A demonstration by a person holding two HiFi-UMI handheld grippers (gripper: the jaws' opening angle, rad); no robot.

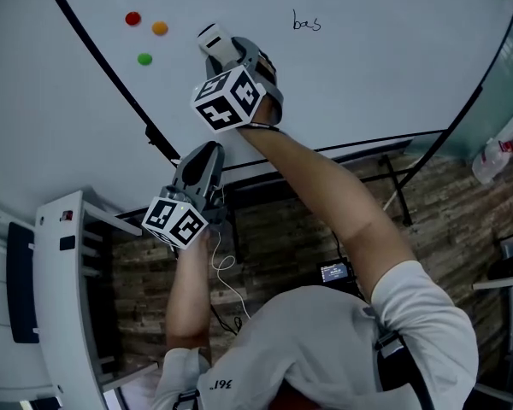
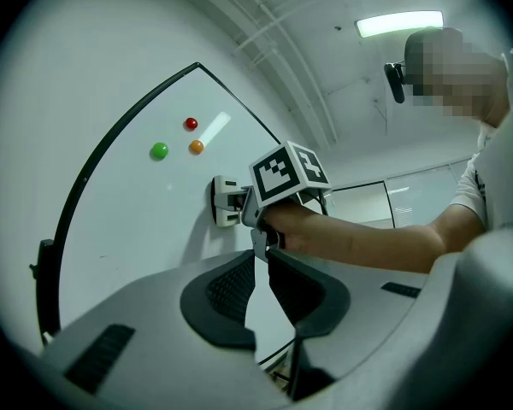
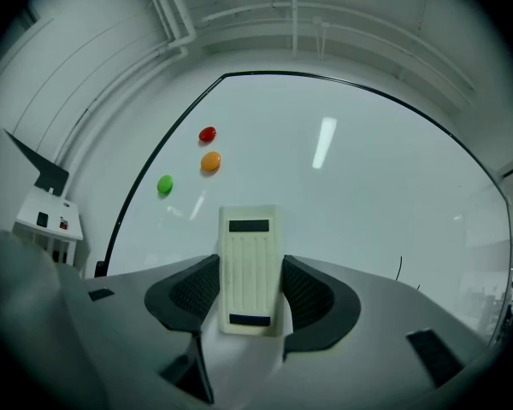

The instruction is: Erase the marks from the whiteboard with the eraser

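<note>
The whiteboard (image 1: 368,67) carries a small handwritten mark (image 1: 306,24) at its upper middle. Three round magnets, red (image 1: 132,18), orange (image 1: 159,28) and green (image 1: 144,58), sit at its upper left. My right gripper (image 1: 221,45) is shut on a cream eraser (image 1: 212,36) held flat against the board, right of the magnets and left of the mark. In the right gripper view the eraser (image 3: 250,267) stands between the pads of my right gripper (image 3: 250,293). My left gripper (image 1: 203,156) hangs lower, near the board's bottom edge, shut with nothing in it (image 2: 261,267).
A white rack (image 1: 60,297) stands at the left. A spray bottle (image 1: 496,156) lies at the right edge. The board's dark stand legs (image 1: 393,178), a small device (image 1: 335,272) and a white cable (image 1: 227,272) are on the wooden floor below.
</note>
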